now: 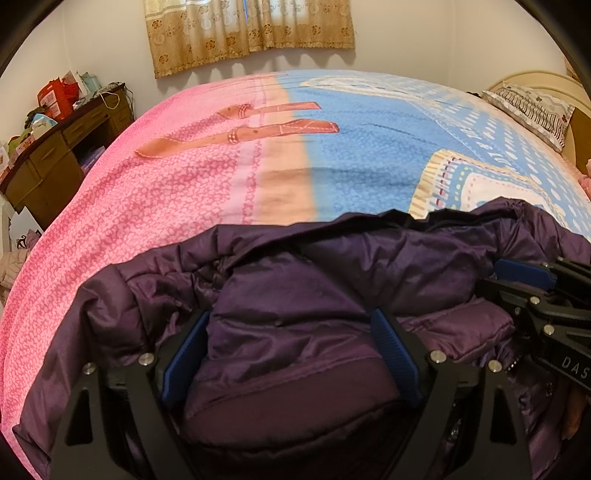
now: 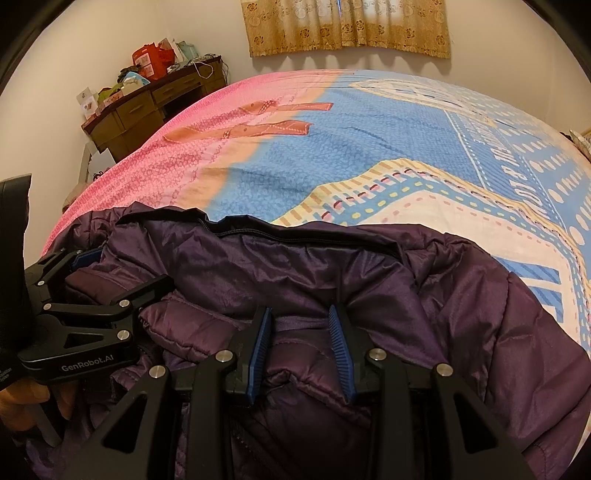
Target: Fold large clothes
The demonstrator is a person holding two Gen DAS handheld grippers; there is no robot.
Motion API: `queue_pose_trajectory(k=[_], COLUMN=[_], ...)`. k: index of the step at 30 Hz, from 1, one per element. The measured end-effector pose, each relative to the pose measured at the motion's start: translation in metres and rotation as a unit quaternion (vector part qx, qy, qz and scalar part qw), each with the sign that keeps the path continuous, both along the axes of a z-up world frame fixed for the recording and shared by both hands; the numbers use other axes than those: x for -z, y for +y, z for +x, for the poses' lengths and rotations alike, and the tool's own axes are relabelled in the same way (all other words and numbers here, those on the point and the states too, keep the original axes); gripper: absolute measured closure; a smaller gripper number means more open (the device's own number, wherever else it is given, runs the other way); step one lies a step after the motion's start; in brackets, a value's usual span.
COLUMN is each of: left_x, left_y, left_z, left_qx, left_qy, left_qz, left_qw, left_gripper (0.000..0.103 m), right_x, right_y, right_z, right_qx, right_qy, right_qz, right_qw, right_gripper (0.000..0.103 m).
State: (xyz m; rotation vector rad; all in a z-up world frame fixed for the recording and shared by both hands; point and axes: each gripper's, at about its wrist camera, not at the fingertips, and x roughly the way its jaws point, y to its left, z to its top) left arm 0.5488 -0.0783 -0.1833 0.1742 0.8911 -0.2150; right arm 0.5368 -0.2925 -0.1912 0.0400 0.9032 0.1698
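Jacket (image 1: 295, 280) cut off by lower edge in both views; we cannot see its hem or sleeves. Bed (image 1: 184, 192) beneath jacket hidden. Desk (image 1: 55, 162) beyond bed: clutter too small to identify. Pillow (image 1: 532, 107) partly cut by lens rim.

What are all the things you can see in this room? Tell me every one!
jacket: one, dark purple, puffy, bunched on the near side of the bed
bedspread: one, pink and blue, covering the bed
pillow: one, patterned, far right corner
curtain: one, golden, on the back wall
desk: one, brown, left of the bed, piled with boxes and bags
left gripper: one, black with blue pads, wide around a jacket fold
right gripper: one, black with blue pads, jacket fabric between its pads
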Motion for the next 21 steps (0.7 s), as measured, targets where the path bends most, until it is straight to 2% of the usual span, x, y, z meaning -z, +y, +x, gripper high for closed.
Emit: queue_pose_trajectory(k=[3,6,7,9,10,11,14,15,17,21], left_x=[-0.001,-0.012,-0.023,-0.055,-0.077,-0.092,-0.128,-0.136,-0.143,-0.136], left_y=[-0.002,0.002,0.005,0.015,0.023,0.029,0.055,0.066,0.086,0.127], left_z=[0.001,0.004,0.001,-0.016,-0.033,-0.048,-0.106,-0.13,-0.175,-0.263], left_qx=[-0.005,-0.005,-0.012,-0.018,-0.006,0.003,0.022,0.029,0.036,0.025], left_qy=[-0.001,0.021,0.022,-0.001,-0.022,-0.037,-0.077,-0.087,-0.101,-0.093], left_qz=[0.01,0.001,0.001,-0.035,-0.06,-0.073,-0.095,-0.1,-0.096,-0.123], left_qw=[0.9999,0.9998,0.9997,0.9992,0.9979,0.9966,0.9922,0.9907,0.9897,0.9877], left_gripper=[0.01,0.013,0.015,0.014,0.013,0.01,0.003,0.002,0.002,0.0], right_x=[-0.002,-0.018,-0.029,-0.063,-0.075,-0.091,-0.116,-0.123,-0.128,-0.115], right_y=[0.005,0.008,0.006,-0.008,-0.014,-0.023,-0.046,-0.057,-0.068,-0.098], right_z=[0.001,-0.004,-0.012,-0.044,-0.059,-0.081,-0.14,-0.171,-0.212,-0.319], right_qx=[-0.001,-0.027,-0.031,-0.032,-0.034,-0.037,-0.034,-0.029,-0.023,-0.008], right_qy=[0.001,0.016,0.015,-0.014,-0.024,-0.035,-0.043,-0.043,-0.042,-0.018], right_qz=[-0.017,-0.041,-0.04,-0.003,0.008,0.024,0.057,0.071,0.082,0.094], right_qw=[1.0,0.999,0.999,0.999,0.999,0.998,0.997,0.996,0.996,0.995], right_gripper=[0.068,0.065,0.06,0.045,0.038,0.035,0.034,0.034,0.033,0.032])
